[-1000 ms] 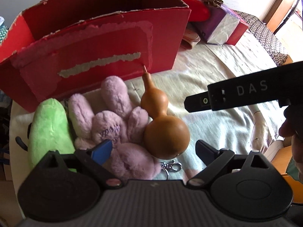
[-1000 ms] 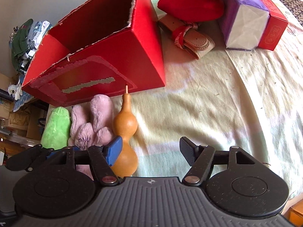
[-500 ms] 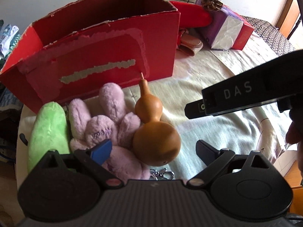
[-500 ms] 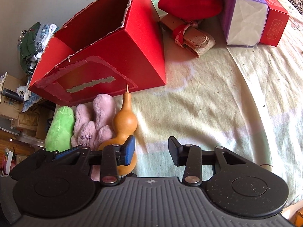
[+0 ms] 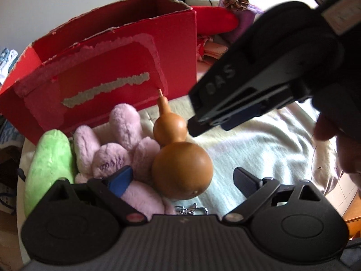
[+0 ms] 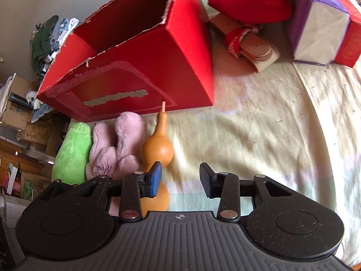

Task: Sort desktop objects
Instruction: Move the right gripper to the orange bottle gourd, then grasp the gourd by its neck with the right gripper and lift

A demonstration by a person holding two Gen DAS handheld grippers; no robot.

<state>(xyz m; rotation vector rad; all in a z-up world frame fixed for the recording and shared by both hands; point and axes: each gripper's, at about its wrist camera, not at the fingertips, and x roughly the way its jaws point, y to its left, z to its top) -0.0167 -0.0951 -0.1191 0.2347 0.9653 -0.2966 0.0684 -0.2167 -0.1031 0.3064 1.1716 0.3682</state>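
"DAS" on right tongs (image 5: 225,117), faint illegible writing on pink plush (image 5: 108,164)

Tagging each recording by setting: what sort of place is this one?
Most likely a home room, not a lab: a cloth-covered table holding plush toys, a gourd and a torn red cardboard box, with stacked clothes and cartons alongside.

Both claws (image 5: 182,178) (image 6: 180,178) empty, agape
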